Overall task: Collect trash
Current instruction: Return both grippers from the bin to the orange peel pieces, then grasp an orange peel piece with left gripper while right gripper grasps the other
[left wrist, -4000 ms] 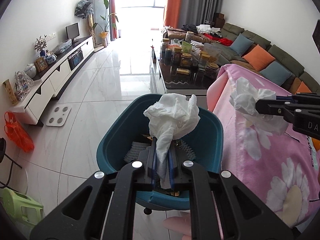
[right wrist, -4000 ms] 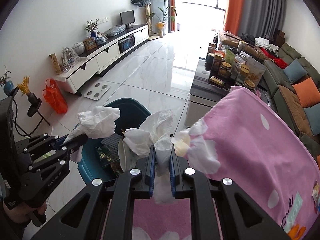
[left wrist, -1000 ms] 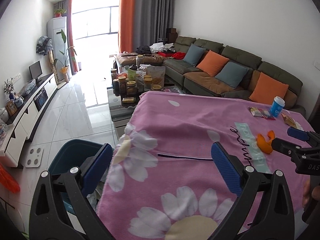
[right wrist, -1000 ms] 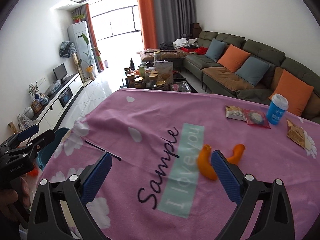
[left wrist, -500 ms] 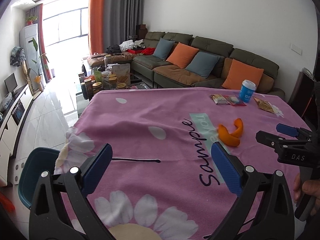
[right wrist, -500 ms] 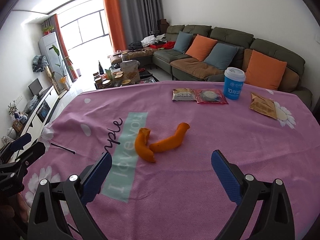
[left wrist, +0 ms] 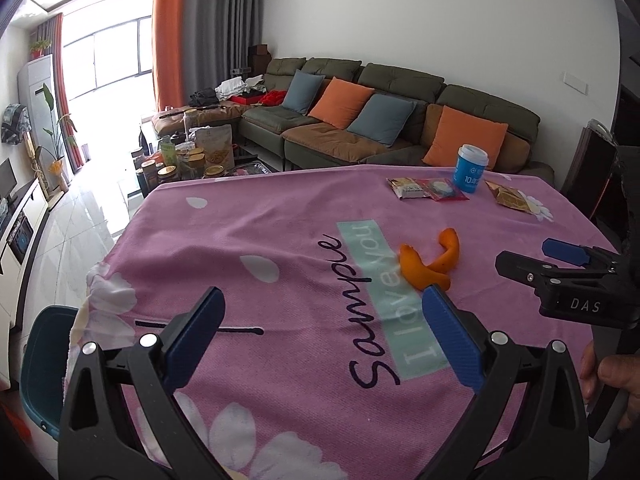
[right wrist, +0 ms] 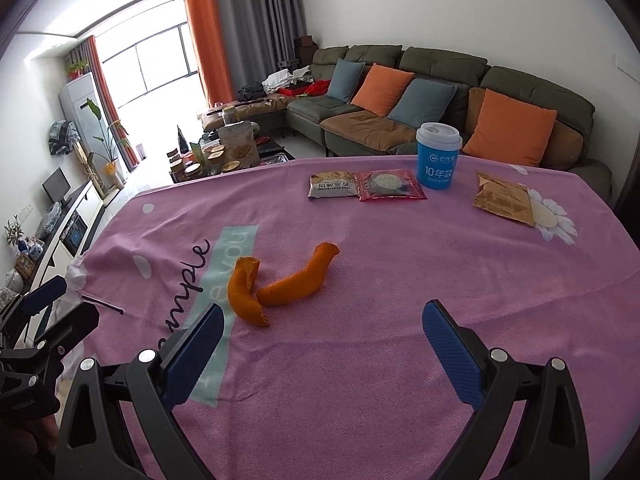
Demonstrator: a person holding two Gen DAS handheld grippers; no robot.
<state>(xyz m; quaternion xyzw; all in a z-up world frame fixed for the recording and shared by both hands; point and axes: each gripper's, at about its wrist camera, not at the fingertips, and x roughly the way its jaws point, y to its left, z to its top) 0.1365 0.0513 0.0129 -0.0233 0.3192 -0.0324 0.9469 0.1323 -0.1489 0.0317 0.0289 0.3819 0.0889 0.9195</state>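
The left gripper (left wrist: 320, 332) has its blue fingers (left wrist: 198, 330) spread wide apart, and they hold nothing. They hang over the pink cloth (left wrist: 280, 240) on the bench. Two orange peels (left wrist: 430, 266) lie just past the tip of its right finger, close to it. The right gripper (right wrist: 320, 340) is also wide open and empty. The same peels (right wrist: 276, 284) lie just ahead of its left finger, crossing each other and touching. Farther ahead of these fingers sit a white snack packet (right wrist: 333, 186), a red packet (right wrist: 390, 186), a blue cup (right wrist: 437, 156) and a brown wrapper (right wrist: 502, 198). A teal bin (left wrist: 42, 354) stands on the floor, left of the left fingers.
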